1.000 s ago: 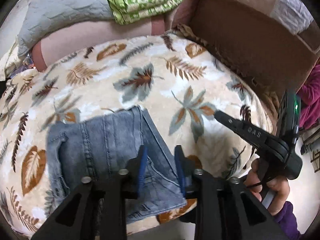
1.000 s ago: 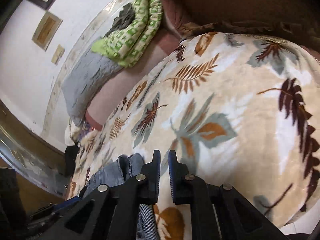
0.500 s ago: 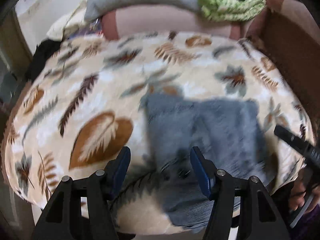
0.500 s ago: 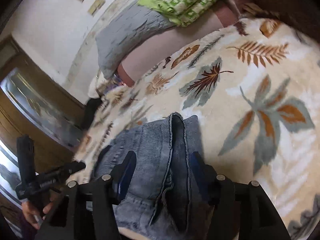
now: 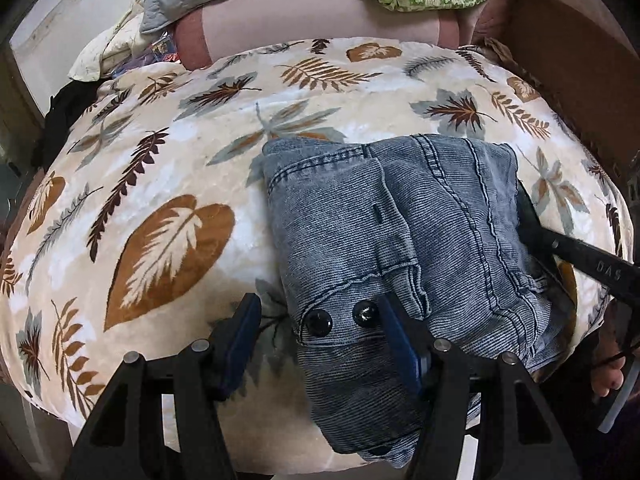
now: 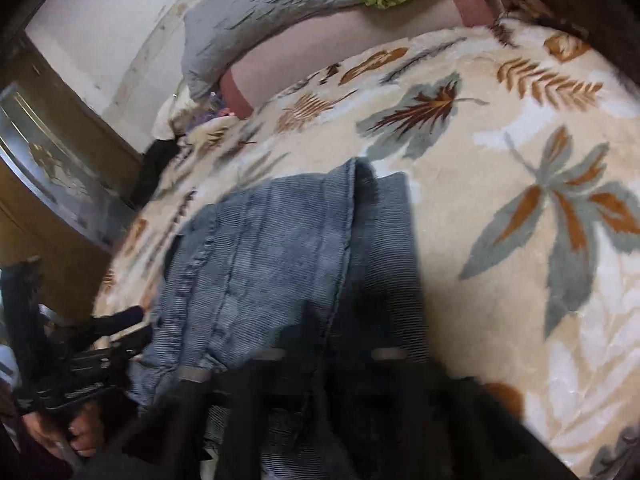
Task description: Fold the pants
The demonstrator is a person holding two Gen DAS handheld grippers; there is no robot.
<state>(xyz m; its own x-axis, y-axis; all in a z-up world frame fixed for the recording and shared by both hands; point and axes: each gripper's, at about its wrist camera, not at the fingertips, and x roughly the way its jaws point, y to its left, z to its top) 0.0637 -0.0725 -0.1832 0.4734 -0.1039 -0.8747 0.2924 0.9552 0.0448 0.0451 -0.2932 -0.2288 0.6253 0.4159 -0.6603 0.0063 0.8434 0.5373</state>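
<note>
- 2 grippers are on the job, and I have both near the folded jeans (image 5: pixel 400 240), which lie on the leaf-print blanket (image 5: pixel 160 184) of the bed, close to its near edge, with the lower end hanging over.
- My left gripper (image 5: pixel 318 344) stands with its jaws released and wide apart: one blue pad is over the blanket just beside the jeans, the other over the denim next to the 2 dark buttons (image 5: pixel 340 318). Nothing is pinched.
- My right gripper (image 5: pixel 532 220) comes in at the right edge of the jeans; its jaws have just been closing and look clenched there. The right wrist view is too dark and blurred to say whether cloth is caught between them.
- I judge the denim soft but thick and fairly heavy: it will drape and sag, not slip, and stacked layers may shift.
- I would take hold at seams or the waistband by the buttons, gripping all layers at the 2 outer edges.
</note>
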